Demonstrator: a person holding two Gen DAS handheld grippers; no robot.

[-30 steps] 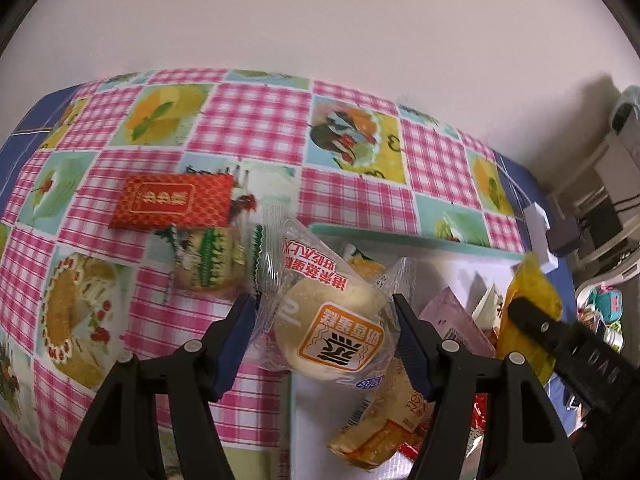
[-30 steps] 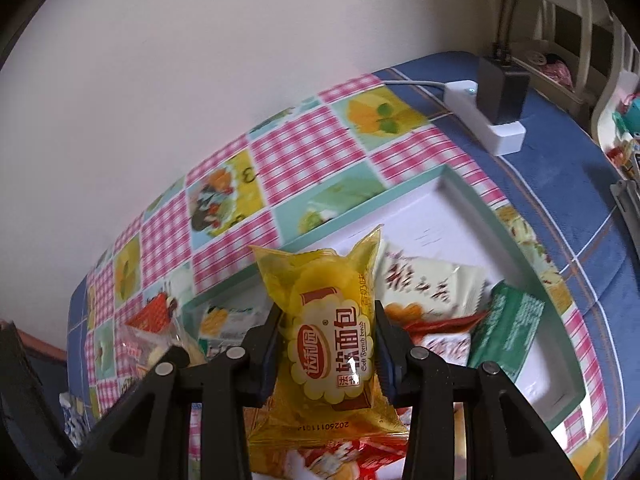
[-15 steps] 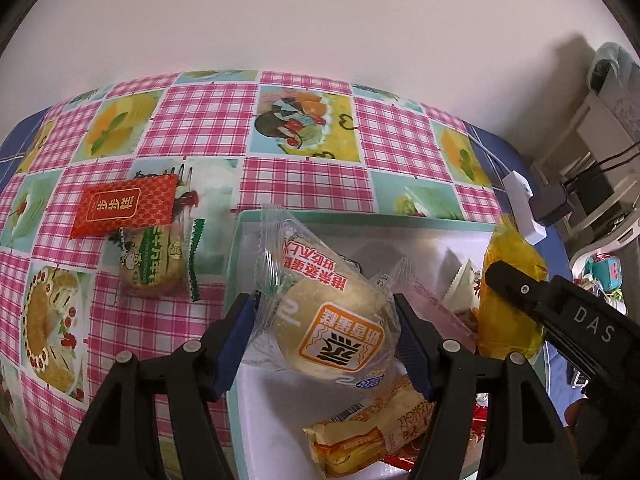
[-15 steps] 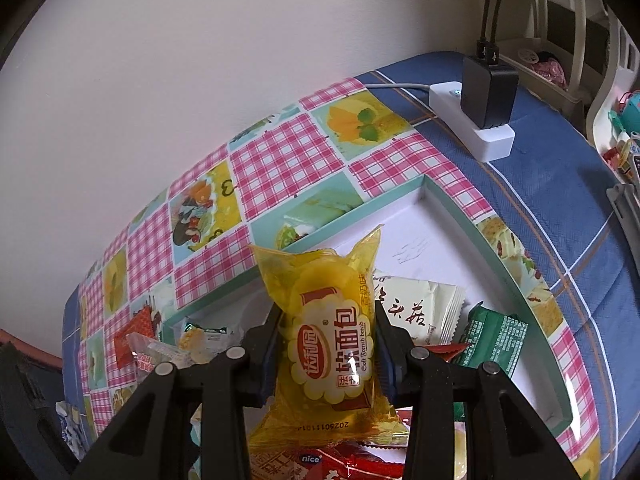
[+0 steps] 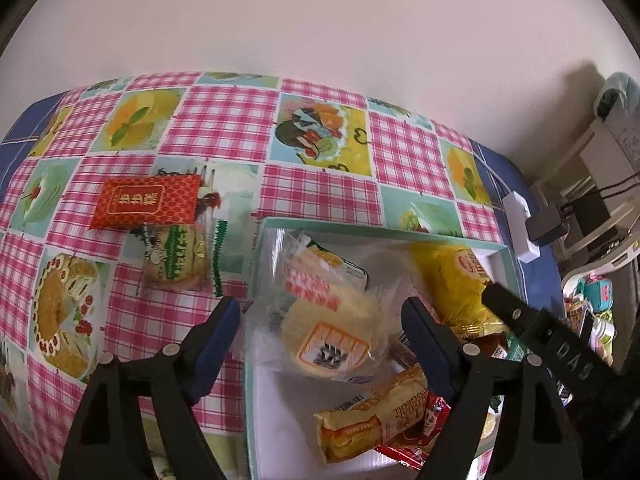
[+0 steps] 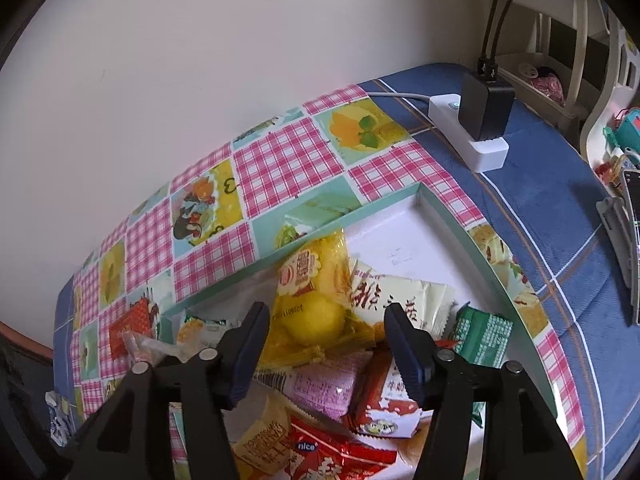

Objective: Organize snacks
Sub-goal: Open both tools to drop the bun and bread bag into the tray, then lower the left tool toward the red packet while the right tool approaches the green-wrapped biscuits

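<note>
Letting go, I've just spread both sets of jaws: left gripper [image 5: 320, 316] off the round bun [image 5: 332, 336], right gripper [image 6: 326, 330] off the yellow packet [image 6: 316, 300]. Both lie in the tray [image 5: 256, 264]; I'd lift straight up, clear of wrappers.

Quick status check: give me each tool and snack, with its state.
Left tool: open, jaws just widened, bun released.
Right tool: open, jaws just widened, yellow pack released.
Round bun: in box, blurred.
Yellow pack: lying in box.
Box: open, partly filled.
Red packet: outside, on tablecloth.
</note>
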